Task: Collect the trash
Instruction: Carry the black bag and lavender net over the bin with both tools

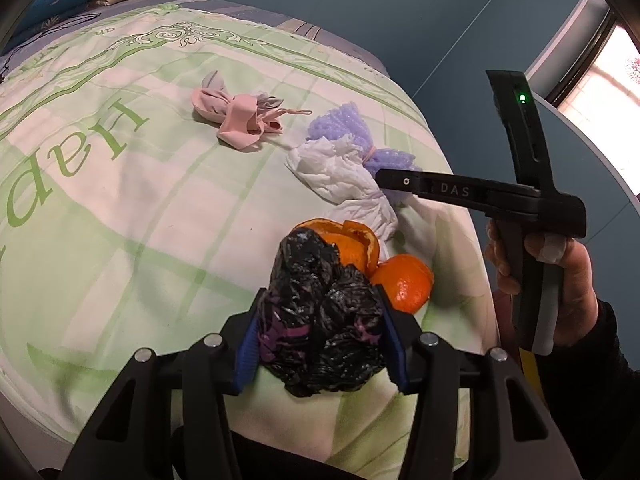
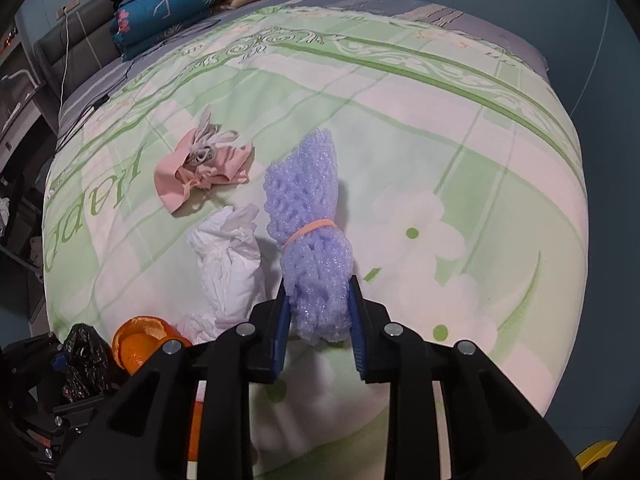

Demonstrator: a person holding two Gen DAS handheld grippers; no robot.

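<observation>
While both grippers point down at the green-and-white patterned bedspread (image 2: 440, 128), each has a piece of trash between its fingers. The crumpled black plastic bag (image 1: 320, 312) sits between the blue-padded fingers of the left gripper (image 1: 322, 344), its bulk filling the gap from pad to pad. Both pads press against the bag's sides, so the jaws stand partly closed and clamped on it. The bag's far end lies against the torn orange peel (image 1: 352, 240), and a second orange peel half (image 1: 404, 280) rests just beside the right-hand pad.

The lavender foam-net bundle tied with an orange rubber band (image 2: 308, 232) stands between the fingers of the right gripper (image 2: 320, 320). Its lower, rounded end is squeezed between the two blue pads, and the tied upper part extends away beyond the fingertips. The jaws are drawn in narrow and grip the bundle.

A crumpled white tissue (image 2: 228, 260) lies just left of the foam bundle, and a pink cloth mask with loose straps (image 2: 204, 172) lies farther up the bedspread, apart from both grippers.
</observation>
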